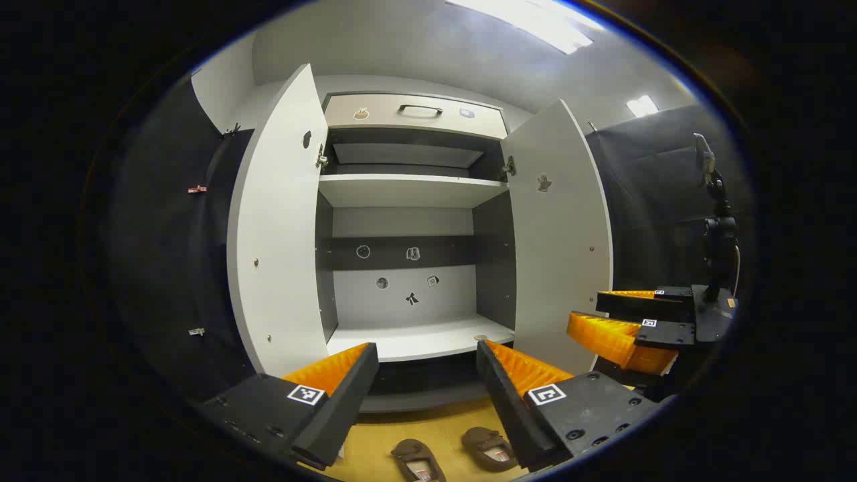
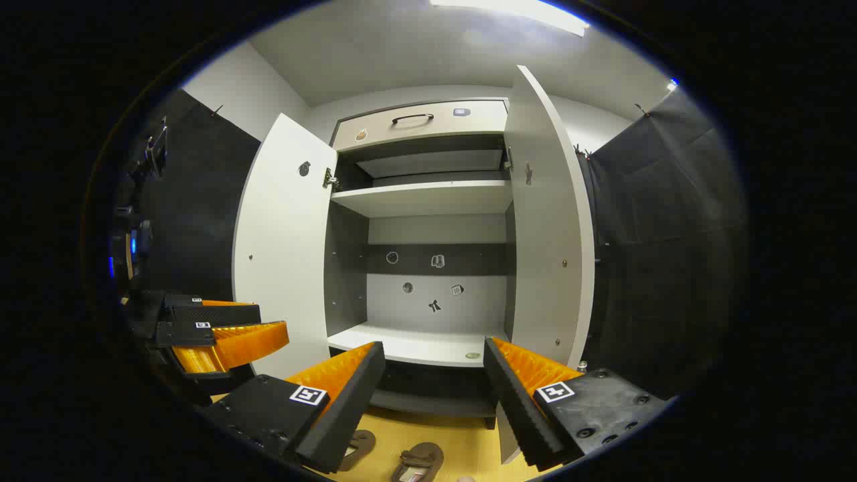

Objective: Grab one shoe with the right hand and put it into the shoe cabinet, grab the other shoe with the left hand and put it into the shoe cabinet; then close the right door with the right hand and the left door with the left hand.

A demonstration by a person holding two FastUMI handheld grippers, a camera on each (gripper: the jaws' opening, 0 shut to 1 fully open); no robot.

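Observation:
Two brown shoes lie on the yellow floor before the shoe cabinet (image 1: 415, 341): one shoe (image 1: 416, 459) on the left, the other shoe (image 1: 487, 447) beside it on the right. In the right gripper view the same pair appears as a left shoe (image 2: 359, 447) and a right shoe (image 2: 419, 460). Both cabinet doors stand wide: the left door (image 1: 278, 227) and the right door (image 1: 562, 234). My left gripper (image 1: 425, 388) is open above the shoes, holding nothing. My right gripper (image 2: 432, 395) is open too and empty. The right gripper (image 1: 622, 321) also shows off to the right of the left gripper view.
The cabinet has a white lower shelf (image 2: 415, 348), an upper shelf (image 1: 408, 191) and a drawer with a dark handle (image 1: 420, 109) on top. Black cloth walls stand on both sides. A dark camera stand (image 1: 720, 227) rises at the right.

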